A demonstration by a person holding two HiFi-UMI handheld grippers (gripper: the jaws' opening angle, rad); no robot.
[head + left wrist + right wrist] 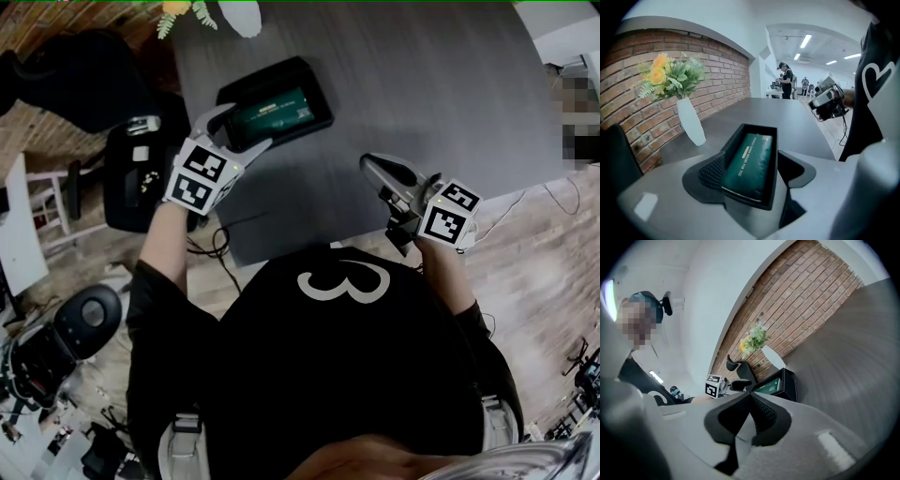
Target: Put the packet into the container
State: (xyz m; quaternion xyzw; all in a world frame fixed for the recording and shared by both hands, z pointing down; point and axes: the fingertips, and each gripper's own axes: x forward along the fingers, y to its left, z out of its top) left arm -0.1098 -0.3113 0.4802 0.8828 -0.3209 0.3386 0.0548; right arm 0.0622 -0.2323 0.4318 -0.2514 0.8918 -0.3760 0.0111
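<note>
A dark green packet (272,111) lies flat inside a black rectangular container (321,98) on the dark grey table (422,84). My left gripper (244,127) hovers at the container's near left end. Its jaws are open, and nothing is pressed between them. In the left gripper view the packet (747,174) fills the container (759,127), with the left gripper (751,152) spread on either side of the near end. My right gripper (370,162) is over the table's near edge, well to the right of the container. There the right gripper (751,393) is shut and empty. Behind it are the container (790,385) and the packet (771,386).
A white vase of yellow flowers (691,122) stands on the table by the brick wall, beyond the container and to its left. A black chair (84,75) and cables lie off the table's left side. People stand far off in the room (787,79).
</note>
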